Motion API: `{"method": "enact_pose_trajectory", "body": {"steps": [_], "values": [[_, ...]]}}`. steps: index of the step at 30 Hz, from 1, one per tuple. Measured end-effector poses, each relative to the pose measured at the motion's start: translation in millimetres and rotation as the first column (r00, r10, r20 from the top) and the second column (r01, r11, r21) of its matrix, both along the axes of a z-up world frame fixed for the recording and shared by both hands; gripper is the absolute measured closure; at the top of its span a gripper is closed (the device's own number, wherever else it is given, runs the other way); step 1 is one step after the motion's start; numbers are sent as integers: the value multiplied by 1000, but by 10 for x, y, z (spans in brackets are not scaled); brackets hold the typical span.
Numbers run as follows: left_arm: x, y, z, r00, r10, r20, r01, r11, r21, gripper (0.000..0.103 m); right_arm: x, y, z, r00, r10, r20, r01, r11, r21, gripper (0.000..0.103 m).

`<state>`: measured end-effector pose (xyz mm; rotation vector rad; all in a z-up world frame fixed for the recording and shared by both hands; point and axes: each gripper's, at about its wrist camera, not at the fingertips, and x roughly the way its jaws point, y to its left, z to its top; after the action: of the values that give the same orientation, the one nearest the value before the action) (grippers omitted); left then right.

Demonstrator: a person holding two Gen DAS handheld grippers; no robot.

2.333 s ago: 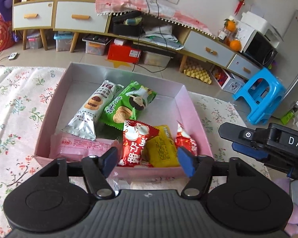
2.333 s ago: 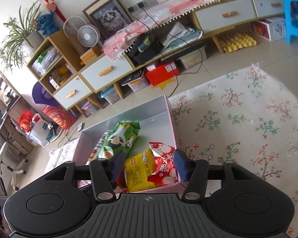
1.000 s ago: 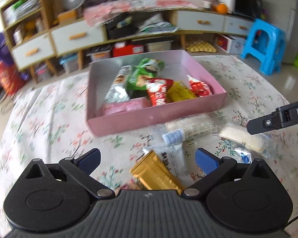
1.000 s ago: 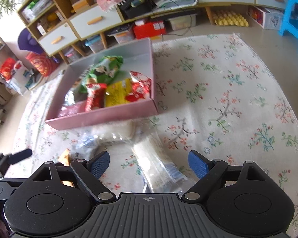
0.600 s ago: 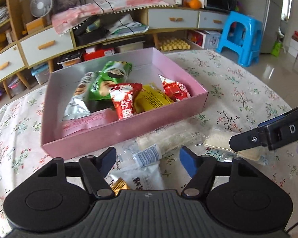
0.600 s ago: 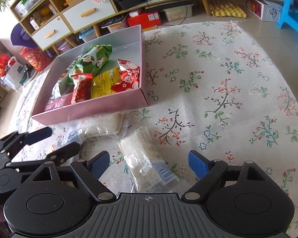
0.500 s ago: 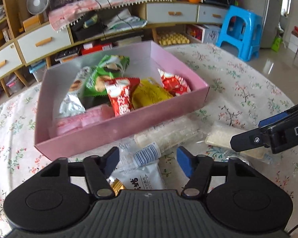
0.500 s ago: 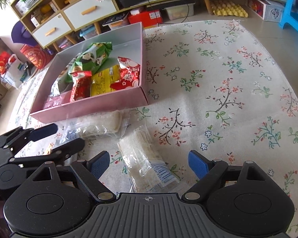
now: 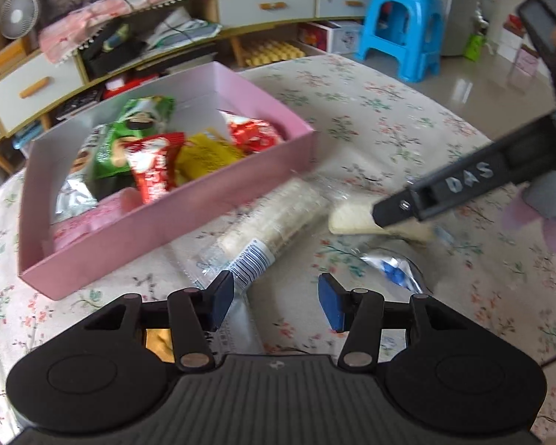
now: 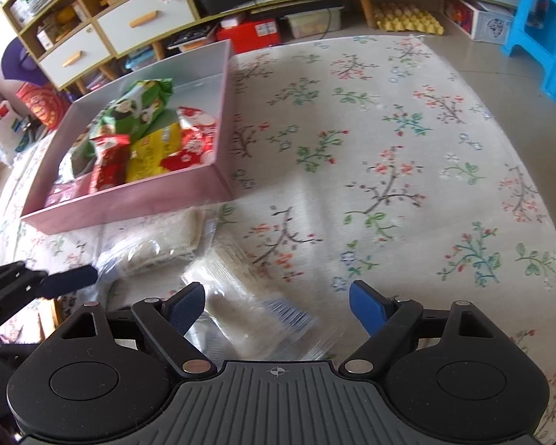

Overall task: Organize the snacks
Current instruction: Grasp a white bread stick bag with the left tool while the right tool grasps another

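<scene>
The left gripper [image 9: 276,298] is closing over the near end of a clear-wrapped cracker pack [image 9: 268,230] lying on the flowered surface [image 10: 389,170] just near of the pink box [image 9: 159,218] — its pads do not yet press the wrapper. The right gripper [image 10: 278,309] hangs wide apart over a second clear pack [image 10: 248,307], holding nothing. The slick wrapper end could slip from the pads, and the two grippers work close together — a bump seems possible.

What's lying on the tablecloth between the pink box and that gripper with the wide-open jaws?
Two clear packs of pale rice crackers, seen from the right wrist.
</scene>
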<state>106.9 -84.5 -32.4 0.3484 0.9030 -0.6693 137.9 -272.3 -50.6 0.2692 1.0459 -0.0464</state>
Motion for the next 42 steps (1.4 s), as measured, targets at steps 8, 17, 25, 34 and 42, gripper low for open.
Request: {"method": "enact_pose_trajectory", "body": {"steps": [8,17,25,34,42], "values": [[-13,13,79,999,-31,-14,31,999,-21,49,-23,-253,-4,999,-38,16,37,999,11,17],[114,-197,-36,997,11,78,-13,999,34,43,-55,-137,39,975,207,81,-204,978,-44,17],[141,-261,-108,995,46,89,-49,999,23,50,-135,-88,-102,927,364,88,-341,918,-202,18],[119,-315,-93,990,113,85,-114,993,7,62,-98,88,-122,910,398,115,-365,901,-234,33],[84,-382,-17,983,179,41,-179,984,-14,74,-94,240,-65,910,405,86,-378,897,-230,65]]}}
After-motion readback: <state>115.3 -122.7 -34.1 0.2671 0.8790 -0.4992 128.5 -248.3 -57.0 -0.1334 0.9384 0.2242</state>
